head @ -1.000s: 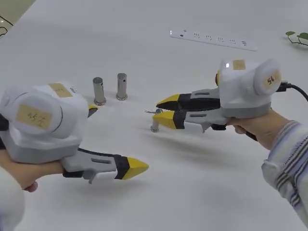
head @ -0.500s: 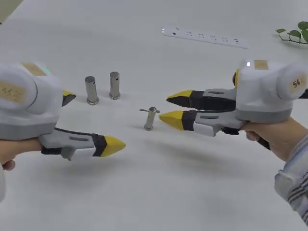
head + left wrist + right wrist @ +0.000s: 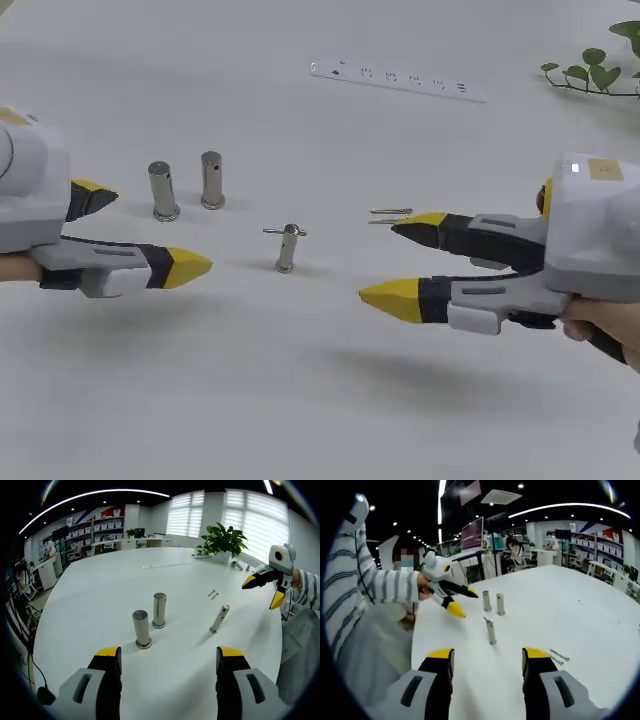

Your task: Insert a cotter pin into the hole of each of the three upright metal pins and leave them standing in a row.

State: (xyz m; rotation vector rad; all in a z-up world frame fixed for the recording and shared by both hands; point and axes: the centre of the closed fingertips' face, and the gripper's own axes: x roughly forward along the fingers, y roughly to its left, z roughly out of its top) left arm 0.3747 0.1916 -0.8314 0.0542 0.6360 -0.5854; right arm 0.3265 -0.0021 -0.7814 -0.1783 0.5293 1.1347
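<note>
Broadly, the white surface carries everything, and both grippers hang above it with nothing between their jaws. The left gripper has its jaws spread wide and points towards the two bare metal pins. The right gripper is just as wide apart and faces it from the other side. At the far edge lie a white power strip and a leafy plant, both well apart from the work.

Two upright metal pins stand just beside each other (neither touching) near the left gripper's upper jaw. A third metal pin stands alone between the two grippers, with a cotter pin through the hole near its top. Two loose cotter pins lie flat on the surface, close by the right gripper's upper jaw tip.

The left gripper view adds windows with blinds behind the plant. The right gripper view shows a striped sleeve behind the left gripper and desks and shelves further back.
</note>
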